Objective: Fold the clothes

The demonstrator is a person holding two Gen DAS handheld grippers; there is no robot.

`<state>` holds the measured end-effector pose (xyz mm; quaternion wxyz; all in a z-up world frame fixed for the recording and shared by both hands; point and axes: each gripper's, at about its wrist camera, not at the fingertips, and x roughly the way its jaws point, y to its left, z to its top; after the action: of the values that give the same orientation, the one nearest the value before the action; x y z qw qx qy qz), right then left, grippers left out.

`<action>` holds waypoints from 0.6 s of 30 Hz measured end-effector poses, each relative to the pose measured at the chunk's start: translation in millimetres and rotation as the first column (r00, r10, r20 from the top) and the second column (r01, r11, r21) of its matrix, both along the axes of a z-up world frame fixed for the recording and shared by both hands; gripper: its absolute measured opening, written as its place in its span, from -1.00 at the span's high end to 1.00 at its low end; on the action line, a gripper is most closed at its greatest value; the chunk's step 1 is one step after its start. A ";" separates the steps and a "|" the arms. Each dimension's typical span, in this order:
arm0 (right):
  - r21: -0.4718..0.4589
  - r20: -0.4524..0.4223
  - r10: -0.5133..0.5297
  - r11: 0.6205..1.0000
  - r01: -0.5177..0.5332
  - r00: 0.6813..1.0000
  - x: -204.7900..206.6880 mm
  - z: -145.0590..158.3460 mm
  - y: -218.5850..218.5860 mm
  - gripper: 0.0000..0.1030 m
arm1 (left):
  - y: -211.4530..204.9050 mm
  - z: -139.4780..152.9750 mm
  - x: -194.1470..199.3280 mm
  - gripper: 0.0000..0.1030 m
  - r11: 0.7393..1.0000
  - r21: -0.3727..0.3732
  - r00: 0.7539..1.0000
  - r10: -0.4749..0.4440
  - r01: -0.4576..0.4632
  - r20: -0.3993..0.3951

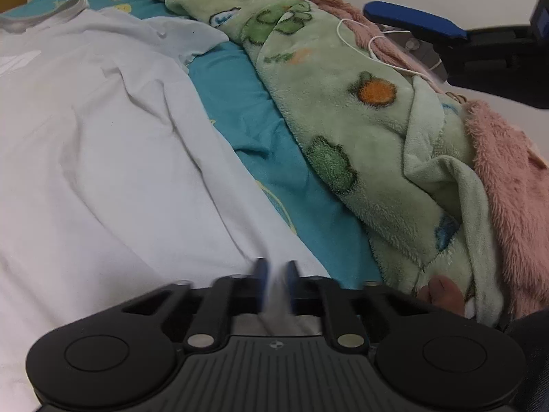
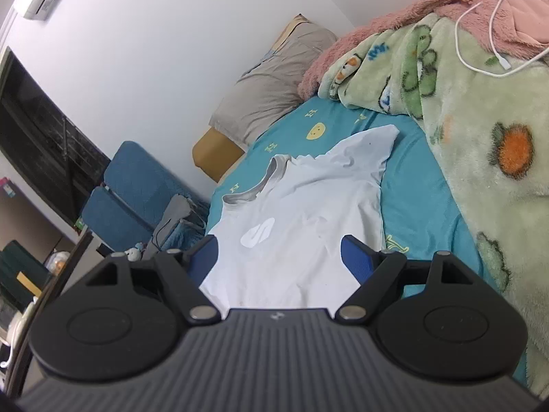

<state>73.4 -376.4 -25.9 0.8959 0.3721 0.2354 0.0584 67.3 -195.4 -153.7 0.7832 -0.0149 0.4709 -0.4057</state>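
Observation:
A white T-shirt [image 1: 103, 130] lies spread on the teal bedsheet [image 1: 260, 130], collar at the far end. My left gripper [image 1: 275, 274] is shut on the T-shirt's near hem, with white cloth pinched between the blue pads. In the right wrist view the T-shirt [image 2: 302, 219] shows whole, with a grey collar and a white logo on the chest. My right gripper [image 2: 279, 255] is open and empty, held above the shirt's lower part. It also shows in the left wrist view [image 1: 415, 22] at the upper right, high over the blankets.
A green fleece blanket [image 1: 360, 130] and a pink fluffy blanket [image 1: 507, 178] are heaped along the right of the bed, with a white cable [image 2: 480, 34] on top. A grey pillow [image 2: 274, 79] lies at the head. Blue chairs [image 2: 130, 192] stand beside the bed.

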 end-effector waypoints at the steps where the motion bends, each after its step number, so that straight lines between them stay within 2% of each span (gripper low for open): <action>1: 0.003 0.000 -0.004 1.000 0.004 1.000 -0.3 0.1 -0.8 -0.58 | -0.5 1.4 1.1 0.94 1.000 -0.016 1.000 0.005 -0.005 -0.014; 4: 0.010 0.005 -0.014 1.000 0.014 1.000 -1.2 0.7 -3.5 -0.58 | -8.5 10.7 -1.7 0.95 0.999 -0.050 1.000 -0.012 0.012 -0.003; 9: 0.035 0.017 -0.029 0.999 0.028 0.999 -2.7 0.3 -8.0 -0.59 | -34.7 18.6 -7.3 0.96 0.996 -0.063 0.998 -0.061 0.062 0.022; 16: 0.016 0.016 -0.034 0.999 0.034 0.999 -0.8 -0.3 -7.6 -0.59 | -64.2 -12.3 -2.3 0.92 0.997 -0.046 0.997 -0.063 0.061 -0.042; 18: 0.015 0.020 -0.030 0.999 0.030 0.999 0.0 -0.9 -8.2 -0.59 | -64.7 -15.8 -2.4 0.77 0.998 -0.024 0.997 -0.059 0.058 -0.042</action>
<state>73.4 -384.6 -26.8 0.8963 0.3815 0.2203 0.0503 65.0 -260.1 -169.5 0.7605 -0.0187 0.4831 -0.4335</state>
